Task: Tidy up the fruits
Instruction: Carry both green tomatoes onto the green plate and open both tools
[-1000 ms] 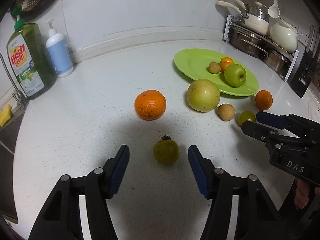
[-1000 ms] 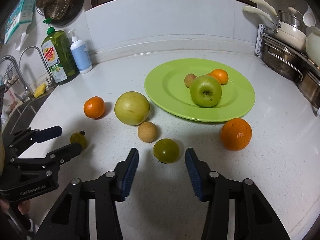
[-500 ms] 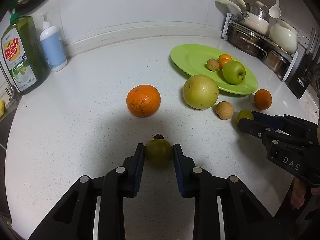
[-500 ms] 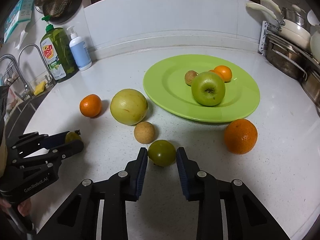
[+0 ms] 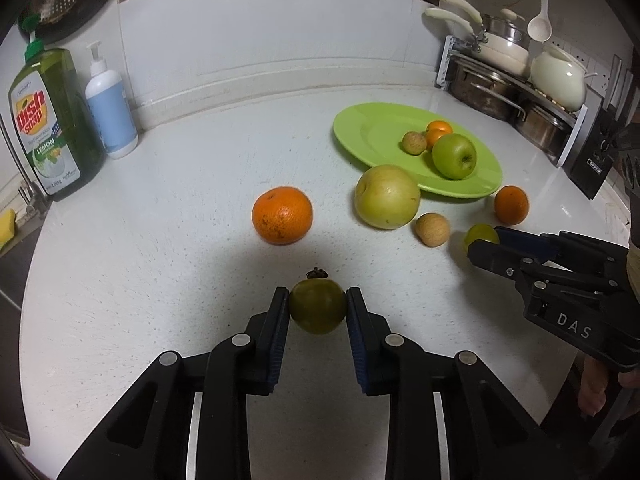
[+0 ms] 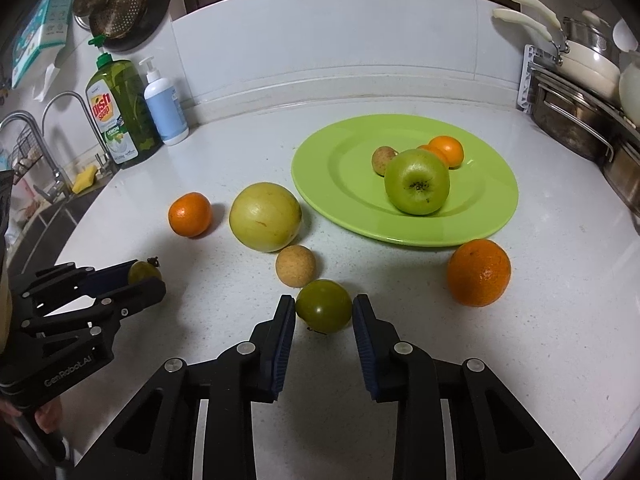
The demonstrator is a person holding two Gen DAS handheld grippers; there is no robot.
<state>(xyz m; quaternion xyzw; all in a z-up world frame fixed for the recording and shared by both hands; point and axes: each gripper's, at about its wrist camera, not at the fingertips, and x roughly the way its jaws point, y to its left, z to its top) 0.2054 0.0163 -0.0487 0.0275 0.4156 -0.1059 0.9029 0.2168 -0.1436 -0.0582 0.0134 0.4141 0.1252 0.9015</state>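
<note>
My left gripper [image 5: 318, 297] is shut on a small dark-green fruit with a stem [image 5: 318, 312], low over the white counter. My right gripper [image 6: 324, 303] is shut on a second small green fruit [image 6: 324, 308], beside a tan round fruit [image 6: 296, 266]. Each gripper also shows in the other's view: the left gripper [image 6: 149, 280] and the right gripper [image 5: 486, 245]. The green plate [image 6: 332, 168] holds a green apple [image 6: 416, 188], a small brownish fruit and small oranges. Loose on the counter lie an orange [image 5: 282, 215], a large yellow-green fruit [image 5: 387, 197] and another orange [image 6: 478, 272].
A dish soap bottle [image 5: 48, 120] and a pump bottle [image 5: 110, 116] stand at the back left by the sink tap [image 6: 60, 140]. A rack of pots and pans [image 5: 512, 80] lines the right wall. Bare counter lies in front of the plate and at the left.
Both grippers were open around their green fruits a second ago and have since shut on them. Both hands have barely shifted.
</note>
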